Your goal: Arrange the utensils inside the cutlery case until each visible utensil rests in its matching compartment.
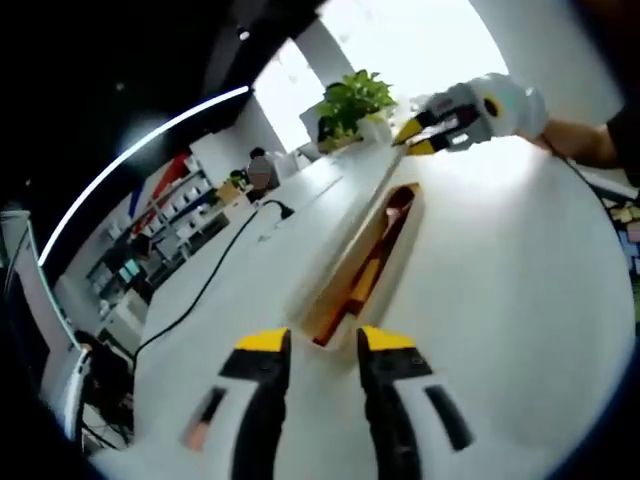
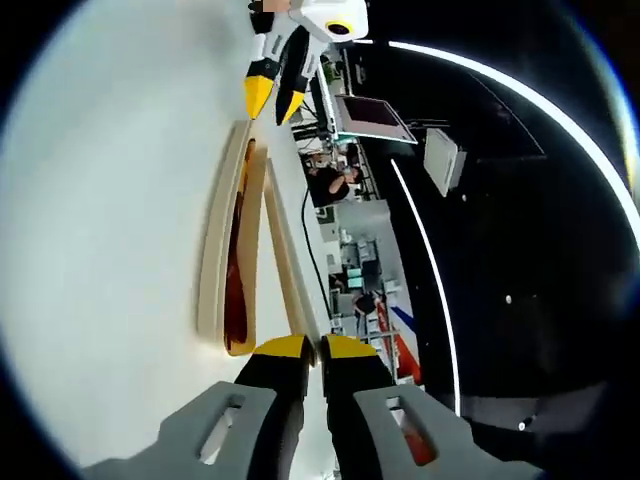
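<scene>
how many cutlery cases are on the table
1. The cutlery case lies on the white table, between the left claw and the right claw. Utensils inside are partly hidden.

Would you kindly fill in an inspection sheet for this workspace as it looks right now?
Surface: white table, mostly bare.
Job's things: wooden cutlery case, long and narrow, lying on the table; orange and reddish utensils inside, types unclear.
Clutter: potted plant at the far edge.
Grippers: left claw jaws apart before one end of the case; right claw jaws nearly closed at the opposite end; neither holds anything.
Cables: black cable across the table.
Surroundings: office shelving, desks and a seated person beyond.
</scene>
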